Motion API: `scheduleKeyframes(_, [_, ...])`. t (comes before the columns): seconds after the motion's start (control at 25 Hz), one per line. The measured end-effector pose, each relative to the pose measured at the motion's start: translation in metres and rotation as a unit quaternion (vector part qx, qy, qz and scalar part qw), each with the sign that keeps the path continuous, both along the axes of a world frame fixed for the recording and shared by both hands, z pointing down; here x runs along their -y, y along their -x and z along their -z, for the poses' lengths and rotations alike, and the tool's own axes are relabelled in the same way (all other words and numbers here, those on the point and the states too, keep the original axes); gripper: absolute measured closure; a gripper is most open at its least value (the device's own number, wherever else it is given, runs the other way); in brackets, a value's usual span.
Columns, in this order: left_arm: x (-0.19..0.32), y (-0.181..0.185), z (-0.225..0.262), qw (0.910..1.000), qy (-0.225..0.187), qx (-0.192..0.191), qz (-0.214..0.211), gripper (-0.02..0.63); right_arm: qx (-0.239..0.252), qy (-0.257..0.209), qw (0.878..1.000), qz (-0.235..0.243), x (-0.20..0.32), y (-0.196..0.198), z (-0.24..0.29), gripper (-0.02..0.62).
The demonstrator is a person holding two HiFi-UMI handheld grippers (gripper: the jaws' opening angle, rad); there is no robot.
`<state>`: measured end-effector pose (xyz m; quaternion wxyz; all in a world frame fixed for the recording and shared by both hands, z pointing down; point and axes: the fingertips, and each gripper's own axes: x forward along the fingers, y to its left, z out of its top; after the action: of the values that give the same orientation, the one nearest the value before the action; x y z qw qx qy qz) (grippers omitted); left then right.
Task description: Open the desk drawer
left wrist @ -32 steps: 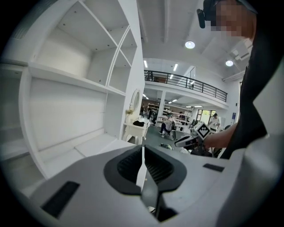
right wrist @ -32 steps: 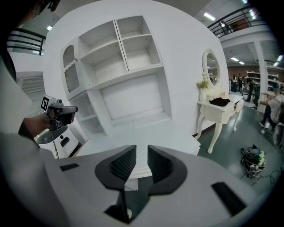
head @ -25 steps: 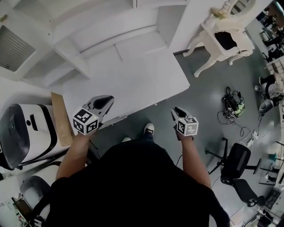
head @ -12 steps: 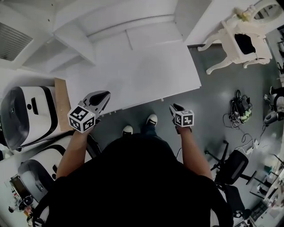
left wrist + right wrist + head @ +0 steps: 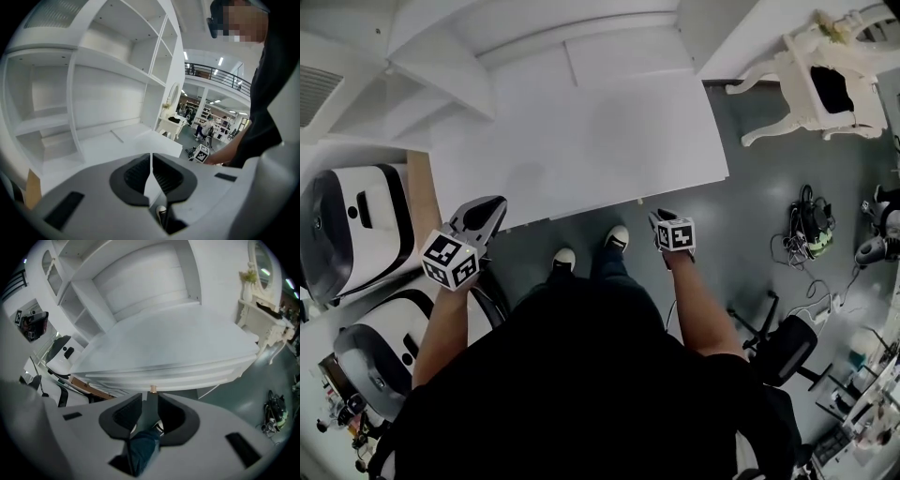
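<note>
1 big white desk [image 5: 581,141] with shelves on top fills most of the scene, and the person stands right in front of it. 1 long flat drawer [image 5: 187,375] sits just under the front edge of the desk top. It looks shut all the way, so I think the job has hardly begun. 2 grippers are held out in front of the person. The left gripper [image 5: 150,157] is over by the left end of the desk, with its jaws pressed together and nothing in them. It seems to have no job right now and should just keep out of the way. The right gripper [image 5: 149,398] points down at the drawer front. Its jaws have just been opening, they are spread apart, and nothing is between them. 1 tiny tan knob [image 5: 153,389] sticks out of the drawer front, just past the tips and lined up with the gap. To do this well, I think the right gripper should slide on until the knob is between the pads [image 5: 123,418]. Then it should squeeze snugly and pull straight back toward the person, not up or sideways. The knob is so small that a crooked squeeze could slip off.
</note>
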<state>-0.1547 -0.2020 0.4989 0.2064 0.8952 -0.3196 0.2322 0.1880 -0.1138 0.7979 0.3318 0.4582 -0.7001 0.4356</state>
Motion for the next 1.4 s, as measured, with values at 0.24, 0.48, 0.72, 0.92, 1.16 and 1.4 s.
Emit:
scheduleKeyframes(0.24, [-0.008, 0.006, -0.004, 0.9998, 0.01, 0.01, 0.011, 0.583, -0.001, 0.02, 1.0, 0.01, 0.001, 0.012, -0.026, 0.477])
scheduleKeyframes(0.48, [-0.01, 0.01, -0.009, 0.9995, 0.019, 0.017, 0.02, 0.583, -0.001, 0.029, 1.0, 0.012, 0.011, 0.02, -0.047, 0.472])
scheduleKeyframes(0.72, [-0.015, 0.016, -0.018, 0.999, 0.031, 0.022, 0.024, 0.583, -0.007, 0.036, 0.999, 0.01, 0.024, 0.024, -0.066, 0.465])
scheduleKeyframes(0.92, [-0.018, 0.019, -0.024, 0.9985, 0.04, 0.025, 0.028, 0.584, -0.012, 0.047, 0.999, 0.007, 0.029, 0.025, -0.082, 0.463])
scheduleKeyframes(1.16, [-0.028, 0.026, -0.032, 0.9977, 0.05, 0.03, 0.035, 0.583, -0.008, 0.059, 0.998, 0.01, 0.032, 0.031, -0.096, 0.463])
scheduleKeyframes(1.4, [-0.037, 0.029, -0.036, 0.9969, 0.059, 0.03, 0.043, 0.583, -0.01, 0.066, 0.998, 0.016, 0.035, 0.038, -0.105, 0.463])
